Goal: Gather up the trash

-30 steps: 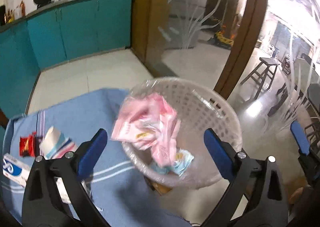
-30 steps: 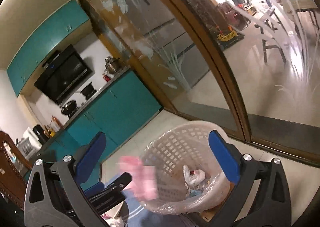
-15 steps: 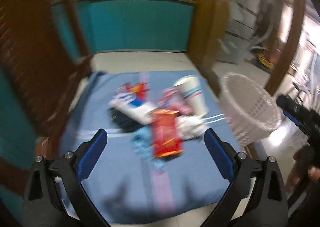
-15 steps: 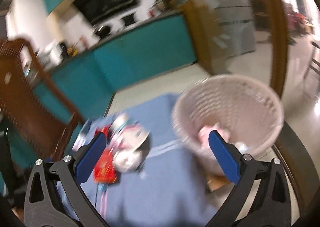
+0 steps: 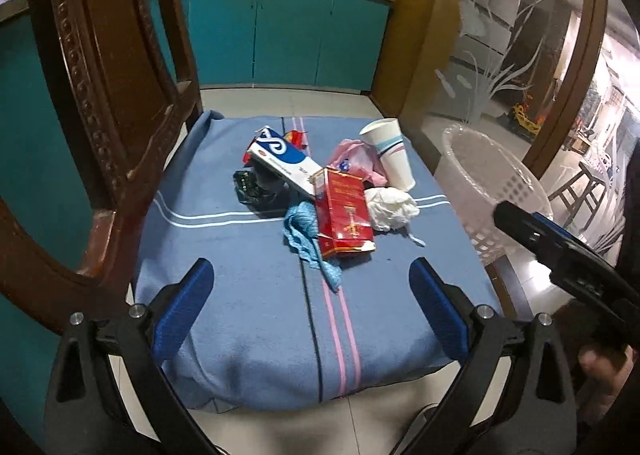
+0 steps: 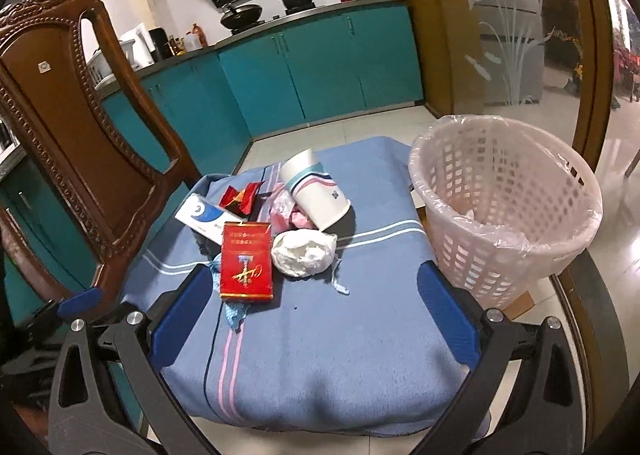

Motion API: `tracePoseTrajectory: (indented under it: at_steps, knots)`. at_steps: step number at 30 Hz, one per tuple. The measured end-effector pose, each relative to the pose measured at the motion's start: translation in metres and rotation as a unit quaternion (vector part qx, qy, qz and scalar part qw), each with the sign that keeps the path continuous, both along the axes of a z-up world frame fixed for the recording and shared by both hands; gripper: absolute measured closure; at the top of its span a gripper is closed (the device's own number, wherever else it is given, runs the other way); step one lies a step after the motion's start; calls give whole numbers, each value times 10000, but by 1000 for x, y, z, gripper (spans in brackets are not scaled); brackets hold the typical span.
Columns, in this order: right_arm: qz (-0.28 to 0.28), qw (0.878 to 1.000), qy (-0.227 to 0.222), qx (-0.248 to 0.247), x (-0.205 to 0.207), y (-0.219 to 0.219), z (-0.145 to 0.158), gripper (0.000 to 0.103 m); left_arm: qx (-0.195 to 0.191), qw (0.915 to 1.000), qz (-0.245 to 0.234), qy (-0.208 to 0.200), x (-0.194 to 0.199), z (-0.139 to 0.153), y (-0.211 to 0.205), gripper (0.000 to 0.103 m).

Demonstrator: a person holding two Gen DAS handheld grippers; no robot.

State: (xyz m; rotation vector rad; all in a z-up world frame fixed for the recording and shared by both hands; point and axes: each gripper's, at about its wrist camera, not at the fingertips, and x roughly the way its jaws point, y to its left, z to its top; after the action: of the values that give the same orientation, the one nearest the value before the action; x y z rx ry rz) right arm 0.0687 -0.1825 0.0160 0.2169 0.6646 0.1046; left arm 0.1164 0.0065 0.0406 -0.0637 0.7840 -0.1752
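Both hand-held grippers, left (image 5: 311,307) and right (image 6: 314,311), hang released (nothing between the fingers) above the blue cloth (image 6: 320,335); trash pile (image 6: 276,231) beside the basket (image 6: 504,215).

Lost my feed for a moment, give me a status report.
Left gripper and right gripper open, empty. Trash pile, red box in front, on blue cloth. Basket at right, nothing blocking.

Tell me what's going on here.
A person is clearing trash off a blue cloth into a white basket. Both the left hand-held gripper and the right hand-held gripper hover open and empty. A red box, paper cup, crumpled white paper and toothpaste box are not yet collected.
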Motion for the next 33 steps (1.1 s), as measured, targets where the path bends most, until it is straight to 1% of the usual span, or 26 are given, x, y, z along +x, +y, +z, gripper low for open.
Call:
tracePoseTrajectory:
  at_steps: [2,10,24,33]
  knots:
    - [-13,10000,12,-3,0,0,-1,3,27,10000,-4,-40,-2,1,-1,5]
    - [18,10000,38,-39,-1,-1,-4,3,-45,10000,1,15,0,-2,-4,5]
    - [64,10000,28,-32,-3,0,-3,3,61,9998,34,164,4,-13,-9,5]
    - [80,9999,50,-56,-4,1,-3,3,44,9999,47,152,5,-15,-9,5]
